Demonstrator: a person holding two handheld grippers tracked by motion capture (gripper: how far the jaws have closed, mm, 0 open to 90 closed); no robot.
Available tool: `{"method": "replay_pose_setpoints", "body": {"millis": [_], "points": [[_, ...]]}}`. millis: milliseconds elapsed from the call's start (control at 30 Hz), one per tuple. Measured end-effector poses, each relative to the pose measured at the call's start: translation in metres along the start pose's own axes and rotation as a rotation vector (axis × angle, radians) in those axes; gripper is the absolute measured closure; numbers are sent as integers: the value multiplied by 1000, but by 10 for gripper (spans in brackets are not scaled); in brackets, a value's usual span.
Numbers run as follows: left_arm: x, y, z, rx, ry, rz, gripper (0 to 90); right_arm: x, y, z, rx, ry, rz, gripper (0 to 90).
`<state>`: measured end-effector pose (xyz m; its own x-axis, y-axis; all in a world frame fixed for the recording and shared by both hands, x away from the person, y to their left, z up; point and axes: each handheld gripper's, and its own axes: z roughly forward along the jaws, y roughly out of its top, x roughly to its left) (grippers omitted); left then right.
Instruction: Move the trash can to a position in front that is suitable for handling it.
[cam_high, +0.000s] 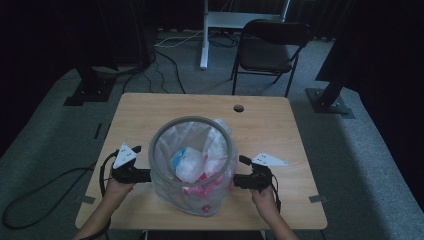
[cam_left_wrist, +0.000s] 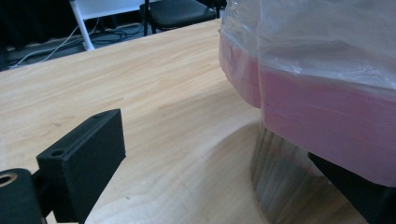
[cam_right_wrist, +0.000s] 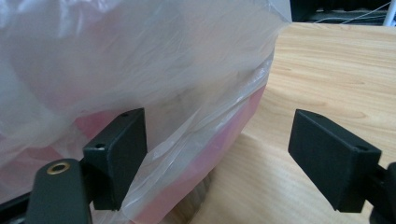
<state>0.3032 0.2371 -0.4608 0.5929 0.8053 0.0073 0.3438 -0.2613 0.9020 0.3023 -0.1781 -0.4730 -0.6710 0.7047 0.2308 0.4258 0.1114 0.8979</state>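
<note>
Hiding one left gripper (cam_left_wrist: 224, 172) jaw, the plastic bag (cam_left_wrist: 327, 93) overhangs

left tool (cam_high: 145, 175): black, with a white three-cornered plate on top and a black cable trailing off.
right tool (cam_high: 239, 181): black, with a white three-cornered plate too.
jaws: flat black blocks with small round screw holes.
brass ring (cam_right_wrist: 59, 167): a shiny round bit near one jaw.
arms: bare, no sleeves.
</note>
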Motion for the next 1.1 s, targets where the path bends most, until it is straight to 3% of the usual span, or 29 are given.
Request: {"method": "replay_pose_setpoints", "body": {"millis": [133,333,467,567,633,733,800,833,867,900,1000,1100], "points": [[-6,-3,-8,1,-2,7,39,6,-5,-7,5,23,15,189],[-12,-8,-16,-2,-8,2,39,15,-12,-16,9,45,0,187],[-12,-10,-16,-11,-17,3,37,12,-13,-16,13,58,0,160],[-13,-14,-18,-8,-31,14,37,10,-18,-15,19,49,-27,145],[-15,-19,-19,9,-38,34,37,2,-25,-18,27,67,-28,139],[-15,-29,-20,24,-67,20,37,-6,-27,-21,41,79,-18,142],[-14,-35,-20,20,-82,-1,36,-14,-28,-28,104,58,-43,130],[-12,-38,-20,17,-91,-16,37,-14,-28,-28,104,58,-43,130],[-9,-43,-21,4,-125,-33,37,-18,-29,-34,136,51,-69,130],[-9,-43,-21,4,-125,-33,37,-18,-29,-34,136,51,-69,130],[-7,-46,-26,-4,-186,-26,37,-28,-32,-48,168,56,-58,129],[-6,-48,-30,3,-238,-20,37,-33,-31,-57,155,48,-46,129]]}}
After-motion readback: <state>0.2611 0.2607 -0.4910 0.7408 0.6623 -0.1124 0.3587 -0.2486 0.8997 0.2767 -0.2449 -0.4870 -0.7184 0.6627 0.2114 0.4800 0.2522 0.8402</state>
